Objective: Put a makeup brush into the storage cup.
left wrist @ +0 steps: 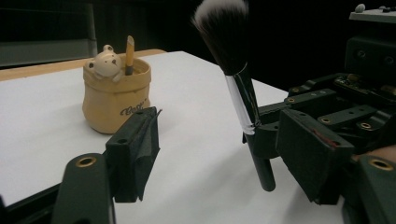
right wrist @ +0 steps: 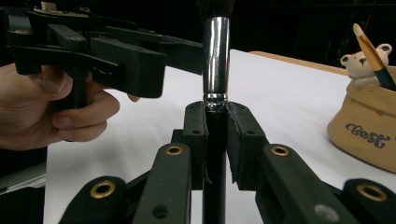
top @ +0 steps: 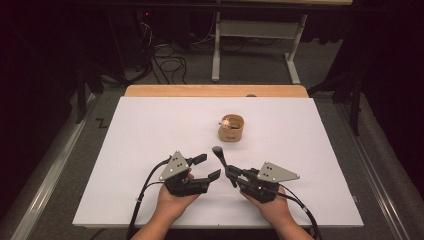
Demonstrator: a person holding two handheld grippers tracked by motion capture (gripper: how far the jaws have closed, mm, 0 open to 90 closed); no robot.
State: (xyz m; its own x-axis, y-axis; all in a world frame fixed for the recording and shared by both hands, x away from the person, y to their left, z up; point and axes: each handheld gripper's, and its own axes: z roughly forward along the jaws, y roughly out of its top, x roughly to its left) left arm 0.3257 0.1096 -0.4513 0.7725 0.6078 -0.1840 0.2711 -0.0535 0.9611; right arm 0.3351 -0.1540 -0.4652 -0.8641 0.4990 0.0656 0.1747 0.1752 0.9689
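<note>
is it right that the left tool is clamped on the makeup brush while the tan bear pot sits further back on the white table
Not quite. The right tool is the one clamped on the makeup brush, as the right gripper view shows; the left tool is open. The tan bear pot does sit further back on the white table.

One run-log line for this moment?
right tool: shut on makeup brush, upright | left tool: open, empty, beside it | bear pot: holds a pencil

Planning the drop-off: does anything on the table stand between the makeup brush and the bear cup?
Nothing visible does. The right gripper holds the makeup brush upright, and bare white table lies between it and the bear cup. The left gripper sits off to the side.
</note>
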